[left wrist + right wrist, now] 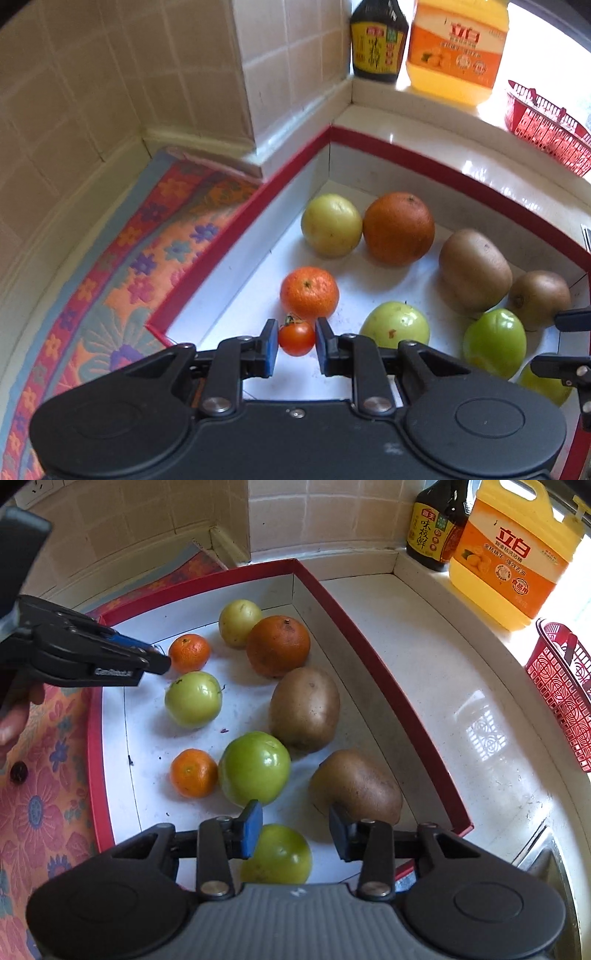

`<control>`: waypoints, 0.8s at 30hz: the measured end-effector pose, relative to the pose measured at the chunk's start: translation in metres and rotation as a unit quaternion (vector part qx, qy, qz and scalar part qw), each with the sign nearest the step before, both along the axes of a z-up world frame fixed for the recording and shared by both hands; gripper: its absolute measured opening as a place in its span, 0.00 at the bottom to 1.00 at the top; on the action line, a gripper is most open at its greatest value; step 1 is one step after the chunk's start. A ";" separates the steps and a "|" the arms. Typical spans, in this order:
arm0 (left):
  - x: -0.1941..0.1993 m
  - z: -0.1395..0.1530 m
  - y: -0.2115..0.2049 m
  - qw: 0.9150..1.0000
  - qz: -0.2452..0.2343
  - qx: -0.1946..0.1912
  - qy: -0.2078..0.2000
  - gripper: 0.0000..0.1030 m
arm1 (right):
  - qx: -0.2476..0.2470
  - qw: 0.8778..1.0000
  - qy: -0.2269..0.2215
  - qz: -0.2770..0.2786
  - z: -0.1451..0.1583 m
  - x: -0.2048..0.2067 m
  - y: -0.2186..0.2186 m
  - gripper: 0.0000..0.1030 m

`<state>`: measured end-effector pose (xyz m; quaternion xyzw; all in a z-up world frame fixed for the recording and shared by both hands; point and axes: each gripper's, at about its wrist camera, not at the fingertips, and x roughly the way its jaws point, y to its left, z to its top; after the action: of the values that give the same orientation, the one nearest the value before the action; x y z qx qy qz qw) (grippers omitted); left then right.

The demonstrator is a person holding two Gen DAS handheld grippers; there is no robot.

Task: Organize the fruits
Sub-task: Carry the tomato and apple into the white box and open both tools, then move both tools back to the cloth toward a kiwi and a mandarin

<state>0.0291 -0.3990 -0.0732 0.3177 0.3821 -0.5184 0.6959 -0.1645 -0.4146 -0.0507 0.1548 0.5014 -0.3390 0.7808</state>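
Note:
A white box with a red rim (236,225) (369,657) holds several fruits. My left gripper (296,347) is shut on a small red cherry tomato (296,338), just in front of a mandarin (309,291). In the right wrist view the left gripper (162,661) comes in from the left and hides the tomato. My right gripper (295,830) is shut on a green fruit (280,856) at the box's near end. Beyond it lie another green fruit (255,768), a mandarin (194,773), two kiwis (304,709) (356,786) and a large orange (277,646).
A dark sauce bottle (432,528) and a yellow detergent jug (509,557) stand on the sill at the back right. A red basket (565,694) sits at the right. A floral cloth (40,812) lies left of the box, and tiled wall (110,74) runs behind.

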 end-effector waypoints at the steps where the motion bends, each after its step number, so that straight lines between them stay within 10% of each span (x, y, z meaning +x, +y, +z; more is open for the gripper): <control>1: 0.000 -0.003 -0.002 1.000 0.000 0.005 0.004 0.24 | -0.001 1.000 0.000 0.001 0.000 -0.001 0.000 0.41; 13: -0.011 -0.013 -0.013 0.999 -0.024 0.025 -0.021 0.28 | -0.003 0.999 -0.031 -0.019 0.012 -0.016 -0.002 0.48; 18: -0.011 0.001 0.000 1.000 -0.017 -0.005 -0.012 0.65 | -0.015 0.998 -0.050 -0.036 0.027 -0.027 -0.002 0.52; 24: -0.011 0.031 0.038 0.999 0.001 -0.045 -0.008 0.64 | -0.026 0.992 -0.099 -0.077 0.051 -0.035 0.005 0.55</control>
<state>0.0184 -0.3611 -0.0420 0.2894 0.3533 -0.5322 0.7129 -0.1996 -0.4092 0.0007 0.2056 0.3992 -0.3943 0.8018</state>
